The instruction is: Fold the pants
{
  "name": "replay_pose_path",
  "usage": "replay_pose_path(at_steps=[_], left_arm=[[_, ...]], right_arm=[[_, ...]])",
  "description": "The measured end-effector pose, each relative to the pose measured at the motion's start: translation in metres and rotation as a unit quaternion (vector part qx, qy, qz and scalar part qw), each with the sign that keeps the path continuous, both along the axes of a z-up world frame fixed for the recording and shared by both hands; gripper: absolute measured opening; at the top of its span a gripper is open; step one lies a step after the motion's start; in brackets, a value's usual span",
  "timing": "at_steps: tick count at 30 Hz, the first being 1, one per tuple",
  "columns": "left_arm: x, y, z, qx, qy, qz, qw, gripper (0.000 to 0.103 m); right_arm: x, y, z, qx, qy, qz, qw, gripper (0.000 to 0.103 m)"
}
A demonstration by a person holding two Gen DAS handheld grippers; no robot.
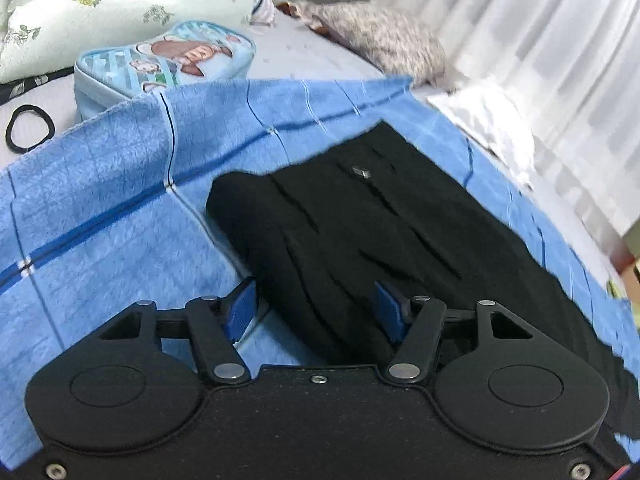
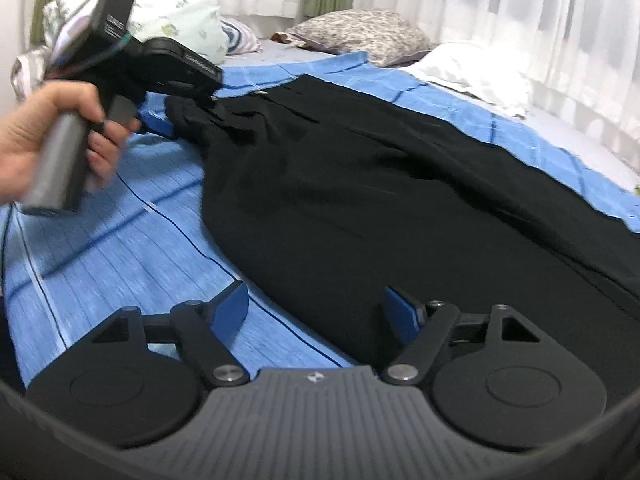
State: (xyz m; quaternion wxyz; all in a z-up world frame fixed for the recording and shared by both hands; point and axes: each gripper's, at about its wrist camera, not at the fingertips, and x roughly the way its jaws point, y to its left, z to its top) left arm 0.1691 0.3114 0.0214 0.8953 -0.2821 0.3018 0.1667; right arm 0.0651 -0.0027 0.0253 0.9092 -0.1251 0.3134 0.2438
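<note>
Left wrist view: my left gripper (image 1: pixel 316 312) is wide open over the black pants (image 1: pixel 360 216) on the blue blanket (image 1: pixel 100 208). My right gripper (image 2: pixel 316 316) is open too. I should pinch only the edge.

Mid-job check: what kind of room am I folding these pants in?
Most likely a bedroom. The black pants lie on a blue checked fleece blanket spread over a bed, with a grey patterned pillow at its far end and white sheer curtains behind.
</note>
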Motion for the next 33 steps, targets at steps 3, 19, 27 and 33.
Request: replay_pose_path(at_steps=[3, 19, 27, 33], left_arm=[[0.006, 0.006, -0.007, -0.015, -0.018, 0.02, 0.9995, 0.067], [-0.016, 0.001, 0.036, 0.059, -0.022, 0.034, 0.9974, 0.006], [-0.05, -0.004, 0.051, 0.103, -0.021, 0.025, 0.9941, 0.006], [-0.044, 0.002, 0.016, 0.098, 0.033, 0.033, 0.9941, 0.009]], right_arm=[[0.003, 0.013, -0.001, -0.007, -0.003, 0.012, 1.0, 0.085], [0.012, 0.051, 0.02, -0.022, -0.048, 0.034, 0.998, 0.008], [-0.016, 0.043, 0.037, 0.0, -0.047, 0.051, 0.998, 0.008], [-0.012, 0.046, 0.016, 0.005, 0.001, 0.05, 0.999, 0.008]])
